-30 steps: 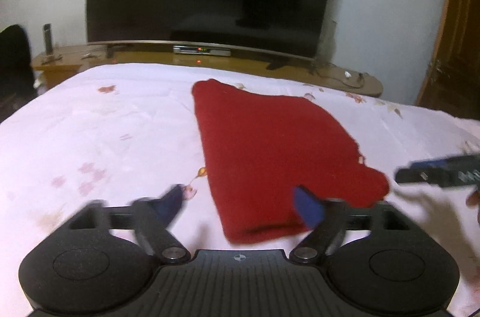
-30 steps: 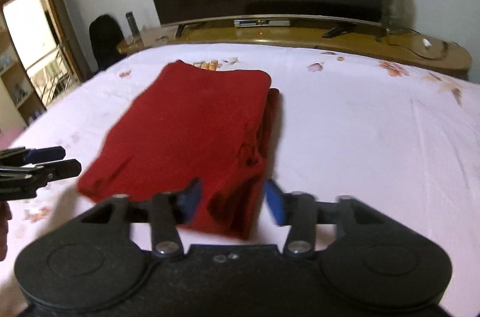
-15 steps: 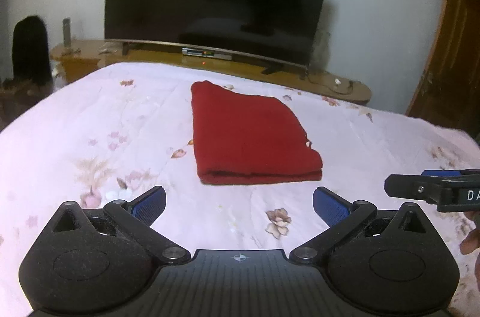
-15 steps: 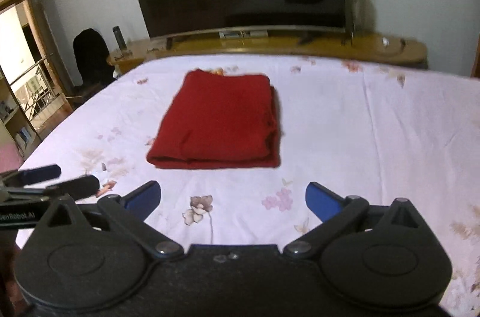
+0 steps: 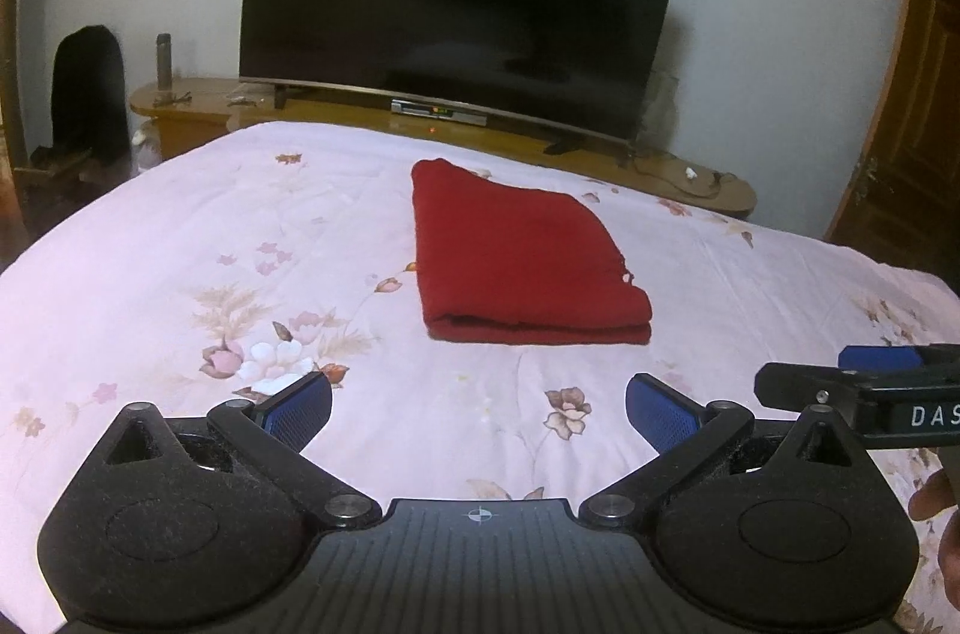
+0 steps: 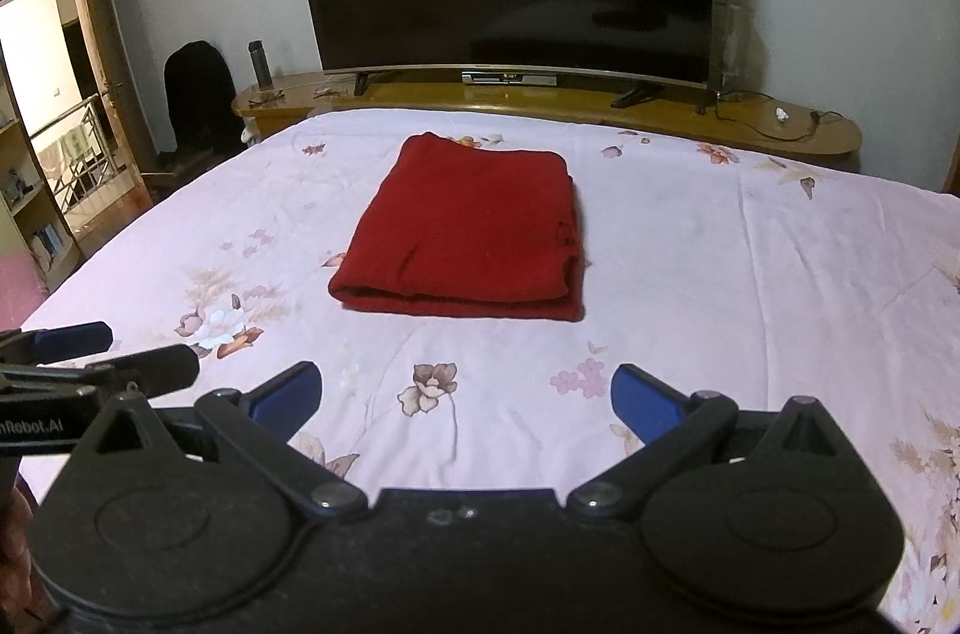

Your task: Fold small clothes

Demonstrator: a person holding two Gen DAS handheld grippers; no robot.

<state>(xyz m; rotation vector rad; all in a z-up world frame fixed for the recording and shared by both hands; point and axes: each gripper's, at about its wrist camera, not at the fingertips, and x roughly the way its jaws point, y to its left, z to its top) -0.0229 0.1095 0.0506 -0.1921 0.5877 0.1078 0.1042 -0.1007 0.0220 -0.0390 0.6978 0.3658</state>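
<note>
A red garment (image 5: 516, 256) lies folded into a flat rectangle on the floral pink bedsheet (image 5: 240, 244), its doubled edge toward me. It also shows in the right wrist view (image 6: 468, 238). My left gripper (image 5: 477, 409) is open and empty, held back above the sheet, well short of the garment. My right gripper (image 6: 465, 400) is open and empty, likewise drawn back. The right gripper shows at the right edge of the left wrist view (image 5: 864, 382). The left gripper shows at the left edge of the right wrist view (image 6: 102, 358).
A large dark TV (image 5: 456, 10) stands on a wooden stand (image 6: 540, 100) beyond the bed's far edge. A wooden door (image 5: 912, 118) is at the right. A dark chair (image 6: 198, 94) and shelves (image 6: 36, 190) are at the left.
Both grippers let go of the red garment, opened wide and pulled back and up from it. The garment now lies folded and still on the bed.
</note>
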